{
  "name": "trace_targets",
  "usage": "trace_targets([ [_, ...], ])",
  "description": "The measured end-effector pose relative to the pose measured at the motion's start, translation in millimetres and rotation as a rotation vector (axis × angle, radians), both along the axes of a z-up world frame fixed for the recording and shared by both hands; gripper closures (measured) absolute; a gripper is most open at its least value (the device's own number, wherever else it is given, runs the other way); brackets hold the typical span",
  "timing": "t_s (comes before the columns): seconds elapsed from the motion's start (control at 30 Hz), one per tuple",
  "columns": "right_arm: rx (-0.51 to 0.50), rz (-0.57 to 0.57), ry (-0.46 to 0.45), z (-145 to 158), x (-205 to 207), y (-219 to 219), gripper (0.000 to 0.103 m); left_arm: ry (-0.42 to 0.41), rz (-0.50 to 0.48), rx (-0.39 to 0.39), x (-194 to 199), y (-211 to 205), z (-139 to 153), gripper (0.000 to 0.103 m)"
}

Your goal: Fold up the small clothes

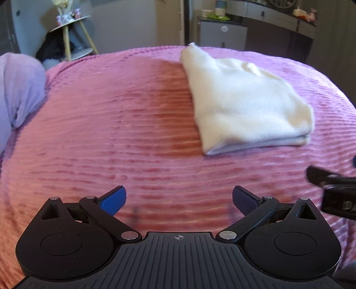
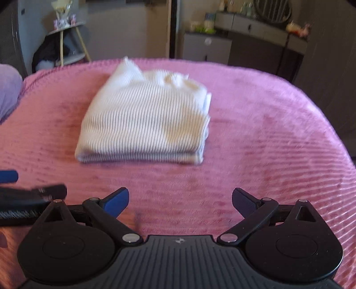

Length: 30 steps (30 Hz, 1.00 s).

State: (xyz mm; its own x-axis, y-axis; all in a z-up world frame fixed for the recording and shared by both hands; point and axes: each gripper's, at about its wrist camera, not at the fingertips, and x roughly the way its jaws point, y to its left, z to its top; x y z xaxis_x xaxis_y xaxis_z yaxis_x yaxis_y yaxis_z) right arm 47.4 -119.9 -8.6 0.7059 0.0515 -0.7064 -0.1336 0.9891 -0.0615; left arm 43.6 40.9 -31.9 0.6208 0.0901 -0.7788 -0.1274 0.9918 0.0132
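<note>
A white ribbed garment lies folded in a compact stack on the pink ribbed bedspread. In the right wrist view the garment sits ahead and a little left of centre. My left gripper is open and empty, low over the bedspread, with the garment ahead to its right. My right gripper is open and empty, a short way back from the garment's near edge. Each gripper shows at the edge of the other's view: the right one, the left one.
A lilac pillow lies at the bed's left edge. Beyond the bed stand a small wooden side table with a dark bag under it, a grey cabinet and a dresser. The bedspread stretches to the right of the garment.
</note>
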Motion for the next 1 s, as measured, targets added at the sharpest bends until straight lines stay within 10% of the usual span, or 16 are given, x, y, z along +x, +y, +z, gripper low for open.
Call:
trace_targets([
  [1.0, 0.000, 0.013, 0.006, -4.0, 0.8, 2.7, 0.004, -0.032, 0.001, -0.075, -4.8, 7.1, -1.6, 0.000],
])
